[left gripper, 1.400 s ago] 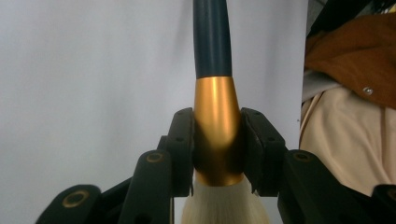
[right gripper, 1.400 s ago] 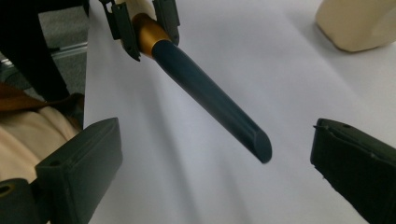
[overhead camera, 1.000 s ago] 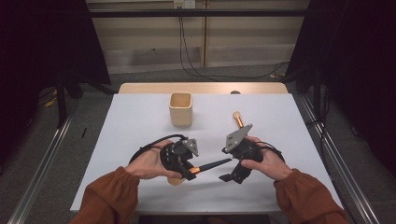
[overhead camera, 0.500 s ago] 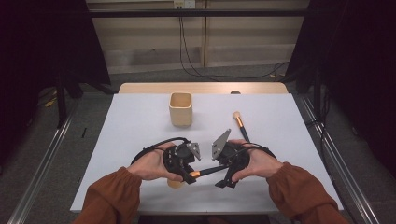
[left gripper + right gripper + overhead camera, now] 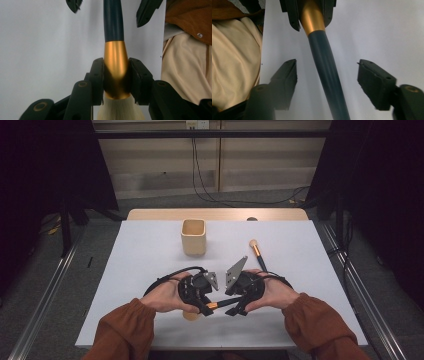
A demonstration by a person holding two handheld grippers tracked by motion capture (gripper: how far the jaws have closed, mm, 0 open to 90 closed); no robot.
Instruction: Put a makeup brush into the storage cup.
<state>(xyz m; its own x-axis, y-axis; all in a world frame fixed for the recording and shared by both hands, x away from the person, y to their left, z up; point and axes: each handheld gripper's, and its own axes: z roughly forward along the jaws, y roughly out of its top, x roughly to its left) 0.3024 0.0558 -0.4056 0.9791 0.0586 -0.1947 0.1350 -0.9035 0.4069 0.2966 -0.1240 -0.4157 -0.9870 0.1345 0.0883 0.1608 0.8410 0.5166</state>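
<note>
High view gives me two brushes: left gripper (image 5: pixel 116 75) clamps one brush (image 5: pixel 113 22), right gripper (image 5: pixel 327 80) gapes wide around its handle; second brush (image 5: pixel 257 252) lies near the table's (image 5: pixel 150 245) right edge, one cup (image 5: pixel 193 236).

A makeup brush (image 5: pixel 114 62) with a dark navy handle, gold ferrule and pale bristles lies level above the white table (image 5: pixel 135 265) near its front edge; its ferrule sits clamped in the left gripper (image 5: pixel 115 75); its handle runs between the spread jaws of the right gripper (image 5: pixel 327 75), touching neither.
</note>
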